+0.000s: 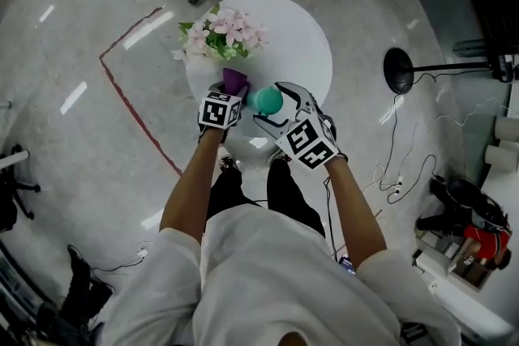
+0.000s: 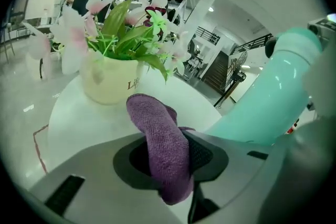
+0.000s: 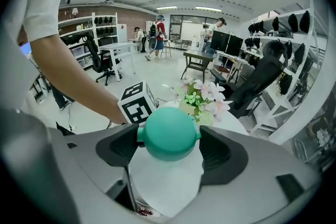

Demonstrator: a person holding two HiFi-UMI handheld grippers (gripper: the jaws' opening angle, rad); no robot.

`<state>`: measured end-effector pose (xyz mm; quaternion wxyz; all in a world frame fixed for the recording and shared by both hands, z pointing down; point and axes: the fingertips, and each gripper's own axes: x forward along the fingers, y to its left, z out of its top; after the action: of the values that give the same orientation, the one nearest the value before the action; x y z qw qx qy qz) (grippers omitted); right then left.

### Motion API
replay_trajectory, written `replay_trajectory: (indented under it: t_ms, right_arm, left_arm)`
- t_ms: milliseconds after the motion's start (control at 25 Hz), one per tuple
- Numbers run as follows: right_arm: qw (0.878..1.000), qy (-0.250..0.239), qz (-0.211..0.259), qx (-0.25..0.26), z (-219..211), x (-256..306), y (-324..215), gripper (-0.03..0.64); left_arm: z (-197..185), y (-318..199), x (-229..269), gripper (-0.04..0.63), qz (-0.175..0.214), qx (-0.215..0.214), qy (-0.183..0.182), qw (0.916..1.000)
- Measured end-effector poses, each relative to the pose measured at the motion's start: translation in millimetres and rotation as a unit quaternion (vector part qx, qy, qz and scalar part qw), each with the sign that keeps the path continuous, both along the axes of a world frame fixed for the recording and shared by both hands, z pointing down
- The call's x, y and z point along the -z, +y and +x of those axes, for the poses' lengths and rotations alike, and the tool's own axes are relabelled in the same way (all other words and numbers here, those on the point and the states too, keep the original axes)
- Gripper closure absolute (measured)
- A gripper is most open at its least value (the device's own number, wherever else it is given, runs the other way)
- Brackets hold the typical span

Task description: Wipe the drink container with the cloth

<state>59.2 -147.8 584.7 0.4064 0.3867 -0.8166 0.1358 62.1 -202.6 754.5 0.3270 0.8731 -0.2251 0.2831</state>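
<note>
Drink container [image 3: 169, 132] end-on in right gripper [image 3: 169, 147], long axis tilted

Rough purple woven cloth [image 2: 163, 149], smooth teal plastic-looking drink container [image 3: 170, 134], glossy white table [image 1: 298, 44], polished floor [image 1: 89, 134]

Round white table [image 1: 296, 53]; a cream pot of pink flowers [image 1: 220, 36] stands on it.
</note>
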Motion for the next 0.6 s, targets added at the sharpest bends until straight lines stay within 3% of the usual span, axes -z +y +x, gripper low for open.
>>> replay_trajectory:
  t_ms: [120,360,480,600]
  right_arm:
    - [0.999,0.023,0.005,0.032,3.0,-3.6,2.8,0.239]
    - [0.987,0.032,0.007,0.159,6.4,11.5,12.2,0.202]
    - [0.965,0.035,-0.007,0.261,12.3,20.0,25.5,0.202]
    - [0.928,0.036,-0.031,0.369,17.8,26.8,36.1,0.206]
  left_arm:
    - [-3.6,-5.4,9.6,0.467,0.019,0.024,0.006,0.9995]
    - [-35.4,-4.2,52.7,0.466,0.041,0.109,0.029,0.9928]
    - [-51.1,8.2,79.6,0.466,0.043,0.154,0.046,0.9861]
    - [-62.5,24.2,105.2,0.466,0.051,0.189,0.057,0.979]
